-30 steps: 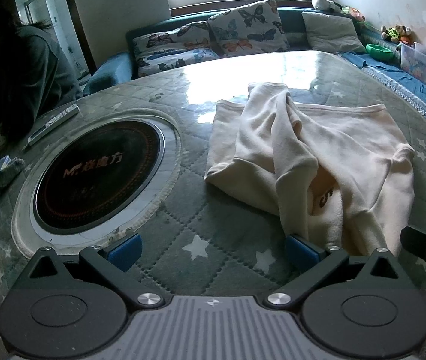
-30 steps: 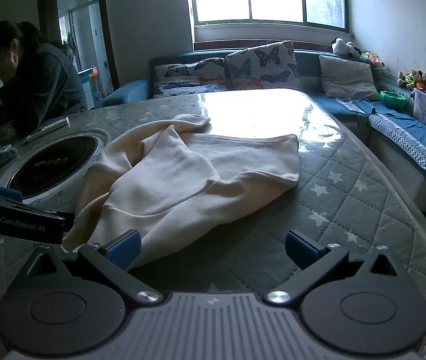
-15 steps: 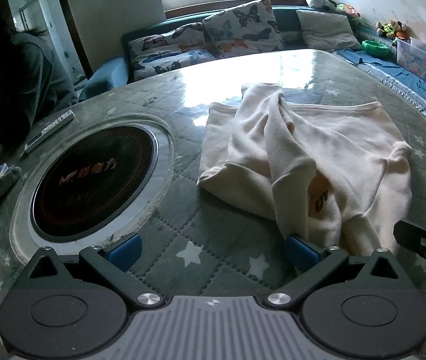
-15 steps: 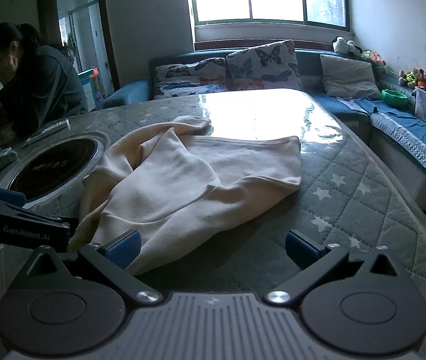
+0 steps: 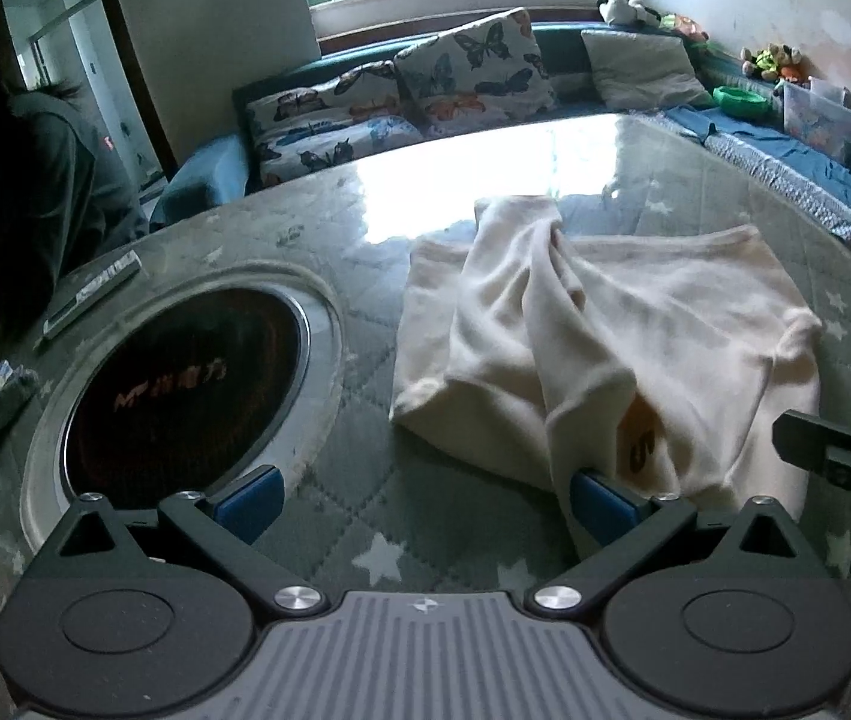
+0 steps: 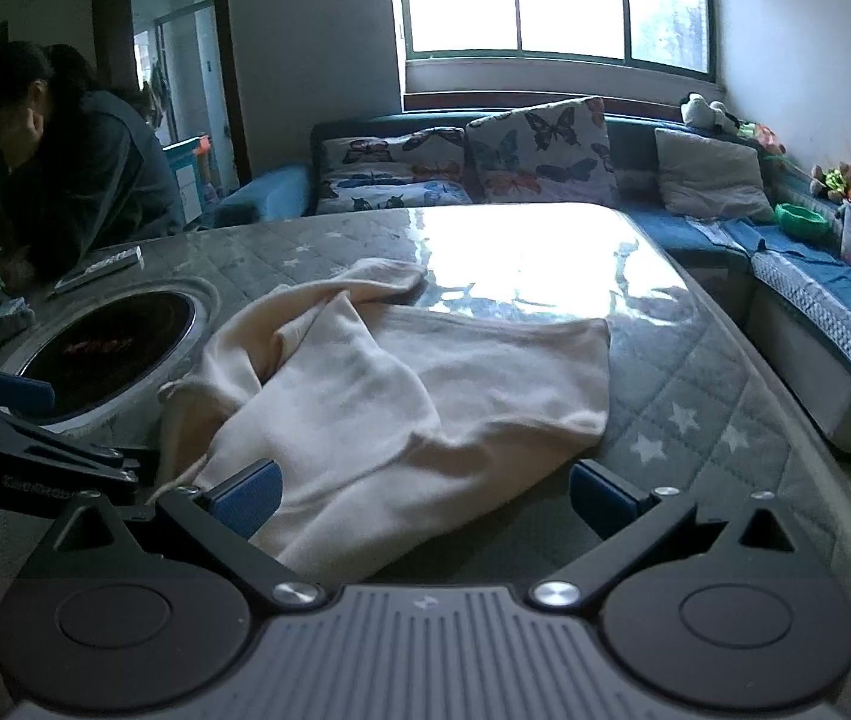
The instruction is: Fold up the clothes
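On the quilted table (image 5: 317, 546), just right of the round inset cooktop (image 5: 185, 396), lies the cream garment (image 5: 605, 348) — crumpled, one long fold draped over its middle, far hem toward the window. My left gripper (image 5: 425, 495) is spread wide; its right finger (image 5: 602, 504) sits at the garment's near edge, apparently touching cloth, while the left finger sits toward the cooktop over bare quilt. My right gripper (image 6: 422, 495) is equally spread, with the garment's near corner lying between its fingers; nothing is pinched. Compared with a second ago, both grippers have advanced toward the garment: the cloth fills more of each view, and in the right wrist view the near corner now reaches further in between my fingers. The garment itself has kept its shape — no fold has been made. I judge this to be the approach to a first grasp; closing on the near edge would permit spreading the garment flat before folding.
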Demonstrator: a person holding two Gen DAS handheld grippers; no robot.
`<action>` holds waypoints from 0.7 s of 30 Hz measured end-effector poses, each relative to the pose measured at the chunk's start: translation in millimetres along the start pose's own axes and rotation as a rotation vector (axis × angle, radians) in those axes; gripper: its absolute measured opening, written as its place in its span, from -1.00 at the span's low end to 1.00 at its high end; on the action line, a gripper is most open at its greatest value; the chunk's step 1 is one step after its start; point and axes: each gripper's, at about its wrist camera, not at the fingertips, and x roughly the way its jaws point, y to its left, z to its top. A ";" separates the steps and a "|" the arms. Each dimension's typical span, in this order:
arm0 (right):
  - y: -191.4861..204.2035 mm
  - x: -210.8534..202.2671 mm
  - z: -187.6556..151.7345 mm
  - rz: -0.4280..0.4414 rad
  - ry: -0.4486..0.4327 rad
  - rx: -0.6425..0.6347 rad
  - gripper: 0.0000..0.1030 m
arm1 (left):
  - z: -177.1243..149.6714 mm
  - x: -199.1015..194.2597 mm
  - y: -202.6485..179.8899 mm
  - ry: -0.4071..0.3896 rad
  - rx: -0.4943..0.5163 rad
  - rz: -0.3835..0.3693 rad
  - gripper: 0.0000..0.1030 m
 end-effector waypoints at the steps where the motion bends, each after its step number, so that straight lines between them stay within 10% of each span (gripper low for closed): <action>1: -0.5 2.0 2.9 0.003 0.000 -0.004 0.99 | 2.8 -0.3 1.2 -0.008 -0.002 0.001 1.00; 21: 0.0 109.2 69.3 0.204 0.136 0.021 0.10 | 21.1 19.7 23.0 -0.008 -0.054 0.011 1.00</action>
